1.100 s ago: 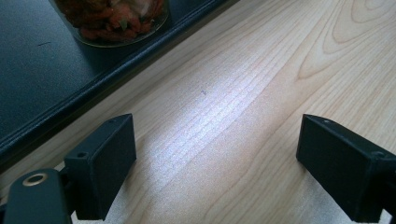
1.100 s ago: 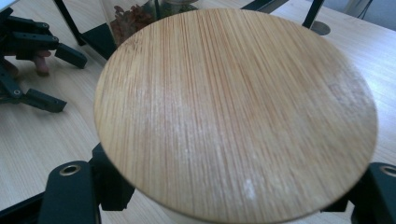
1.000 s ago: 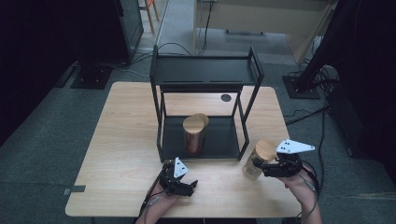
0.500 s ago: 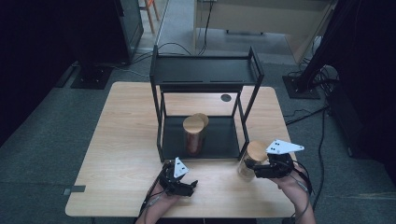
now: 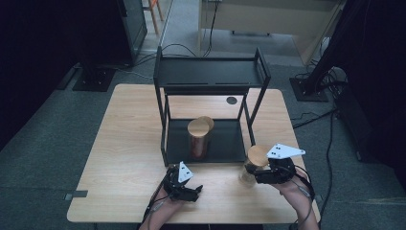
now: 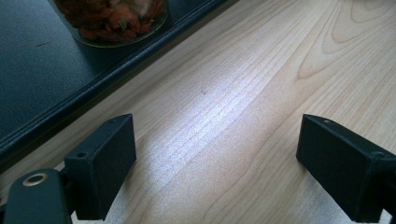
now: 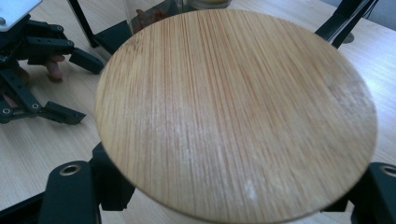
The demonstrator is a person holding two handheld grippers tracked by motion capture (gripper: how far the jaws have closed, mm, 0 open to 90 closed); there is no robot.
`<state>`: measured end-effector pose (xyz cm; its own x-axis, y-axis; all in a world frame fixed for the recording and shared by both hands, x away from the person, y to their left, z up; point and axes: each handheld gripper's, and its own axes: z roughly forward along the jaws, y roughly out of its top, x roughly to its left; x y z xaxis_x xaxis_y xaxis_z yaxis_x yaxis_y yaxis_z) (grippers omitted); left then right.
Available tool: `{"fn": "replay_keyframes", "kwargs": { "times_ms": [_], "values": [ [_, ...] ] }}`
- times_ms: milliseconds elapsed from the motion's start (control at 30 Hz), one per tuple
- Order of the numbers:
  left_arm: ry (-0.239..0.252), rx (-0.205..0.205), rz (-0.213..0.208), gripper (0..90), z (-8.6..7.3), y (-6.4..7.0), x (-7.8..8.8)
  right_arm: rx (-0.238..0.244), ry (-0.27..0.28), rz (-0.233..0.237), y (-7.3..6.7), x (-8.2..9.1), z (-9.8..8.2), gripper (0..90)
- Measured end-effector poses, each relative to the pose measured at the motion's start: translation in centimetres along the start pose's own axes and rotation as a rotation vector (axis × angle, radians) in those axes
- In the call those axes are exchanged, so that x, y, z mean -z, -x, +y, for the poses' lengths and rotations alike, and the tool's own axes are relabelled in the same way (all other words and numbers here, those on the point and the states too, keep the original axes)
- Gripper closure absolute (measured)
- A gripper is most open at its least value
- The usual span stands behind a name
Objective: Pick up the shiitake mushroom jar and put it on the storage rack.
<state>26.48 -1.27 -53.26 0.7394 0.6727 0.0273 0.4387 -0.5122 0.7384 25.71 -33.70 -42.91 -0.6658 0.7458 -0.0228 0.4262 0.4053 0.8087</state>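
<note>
Bamboo-lidded jar (image 5: 254, 164) is held in the right gripper (image 5: 261, 175) near the front right of the counter (image 5: 119, 143), just outside the front right post of the black two-tier rack (image 5: 210, 76); high view shows the jar upright, its long axis vertical, with the jaws clamped on its body below the lid. A second jar (image 5: 198, 139) of the same kind stands upright on the rack's lower tray, up and to the left of the held one, well clear of it. The left gripper (image 5: 189, 189) rests low on the counter in front of the rack, nothing between its jaws. Left gripper view: both jaws stand wide apart over bare wood, with the tray edge (image 6: 116, 70) and the base of the jar on it, filled with reddish dried contents (image 6: 112, 18), ahead and to the upper left. Right gripper view: the round lid (image 7: 238, 112) of the held jar sits directly above the jaws, which close on the jar beneath it; the left gripper (image 7: 32, 70) lies beyond. Judgement: the right hand alone governs placement, and the free tray space beside the standing jar lies forward and left of the jaws.
</note>
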Motion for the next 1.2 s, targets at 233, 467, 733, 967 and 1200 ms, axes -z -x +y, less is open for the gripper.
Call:
{"fn": "replay_keyframes", "kwargs": {
  "times_ms": [233,467,733,967,1200],
  "values": [
    [-0.001,0.001,-0.001,12.2,0.0,0.0,0.0,0.008,0.007,-0.006,-0.5,-0.1,0.3,24.9],
    [-0.001,0.001,-0.001,12.2,0.0,0.0,0.0,0.019,0.005,-0.004,-1.0,-0.3,0.7,24.9],
    [-0.001,0.001,-0.001,12.2,0.0,0.0,0.0,0.028,-0.001,0.008,-1.5,-0.8,1.1,24.9],
    [-0.001,0.001,-0.001,12.2,0.0,0.0,0.0,0.039,0.005,0.024,-2.0,-1.4,1.8,24.9],
    [-0.001,-0.001,-0.003,12.2,0.0,0.0,0.0,0.043,0.008,0.032,-2.5,-2.1,2.3,24.9]
  ]
}}
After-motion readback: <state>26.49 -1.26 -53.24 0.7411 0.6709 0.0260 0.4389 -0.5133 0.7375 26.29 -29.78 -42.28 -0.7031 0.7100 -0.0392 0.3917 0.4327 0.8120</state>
